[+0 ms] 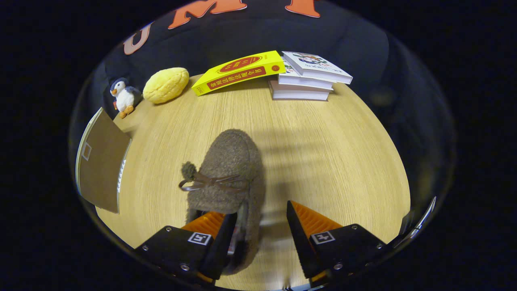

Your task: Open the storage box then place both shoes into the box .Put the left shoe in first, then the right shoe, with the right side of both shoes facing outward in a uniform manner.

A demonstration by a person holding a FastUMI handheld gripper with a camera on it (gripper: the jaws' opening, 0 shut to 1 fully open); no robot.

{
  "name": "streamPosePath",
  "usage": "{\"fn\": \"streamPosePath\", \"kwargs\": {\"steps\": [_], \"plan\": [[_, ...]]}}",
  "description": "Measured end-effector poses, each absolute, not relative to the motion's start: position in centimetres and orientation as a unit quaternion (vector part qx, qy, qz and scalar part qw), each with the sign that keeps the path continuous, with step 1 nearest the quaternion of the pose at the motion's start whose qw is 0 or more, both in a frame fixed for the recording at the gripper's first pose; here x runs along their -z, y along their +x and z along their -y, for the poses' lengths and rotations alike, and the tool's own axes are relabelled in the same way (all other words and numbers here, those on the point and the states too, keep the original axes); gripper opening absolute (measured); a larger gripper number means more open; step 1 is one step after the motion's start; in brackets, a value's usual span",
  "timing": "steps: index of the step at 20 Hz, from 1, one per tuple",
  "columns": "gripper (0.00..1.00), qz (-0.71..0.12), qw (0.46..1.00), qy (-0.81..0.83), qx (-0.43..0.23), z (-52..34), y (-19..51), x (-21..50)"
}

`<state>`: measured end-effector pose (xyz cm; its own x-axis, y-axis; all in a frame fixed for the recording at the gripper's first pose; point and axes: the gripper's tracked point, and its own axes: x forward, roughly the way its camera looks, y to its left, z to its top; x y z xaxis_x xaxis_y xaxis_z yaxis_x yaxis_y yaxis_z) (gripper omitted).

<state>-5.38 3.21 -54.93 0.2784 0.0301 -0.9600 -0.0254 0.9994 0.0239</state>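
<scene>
- worktop [323, 161]: pale wood grain, carrying everything here; bare around the shoe.
- storage box [101, 161]: i take the brown panel with a pale rim, off to the left of the shoe, to be the box or its lid, seen edge-on; whether it is open, and what is inside, cannot be told.
- shoe [232, 169]: fuzzy brown slipper with a thin bow and a pompom, toe pointing away, heel end down between the fingers; which foot it fits is not clear.
- tool [260, 226]: fingers spread, clamping nothing; the left finger sits at or inside the shoe's opening, the right one stands clear beside it.
- step, as i judge it: lining up a grasp on this shoe. next move calls for closing on the heel wall, then lifting toward the box.
- beyond: stack of books [307, 79], yellow book [238, 72] leaning on it, yellow plush [166, 85], toy penguin [123, 97].
</scene>
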Motion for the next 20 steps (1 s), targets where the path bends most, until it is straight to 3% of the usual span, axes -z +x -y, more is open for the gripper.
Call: {"fn": "streamPosePath", "kwargs": {"steps": [1, 4, 7, 9, 15, 20], "plan": [[0.64, -0.601, 0.799, 0.014, -0.02, -3.6, -5.2, 55.6], [0.45, -0.599, 0.798, 0.048, -0.041, -4.8, -4.9, 56.1], [0.14, -0.597, 0.8, 0.041, -0.041, -4.8, -4.8, 55.8], [0.05, -0.605, 0.794, 0.061, -0.027, -5.0, -5.1, 55.2], [0.04, -0.602, 0.793, 0.096, -0.016, -8.2, -4.3, 48.3], [0.04, -0.579, 0.803, 0.12, -0.069, -17.4, -2.6, 40.1]]}}
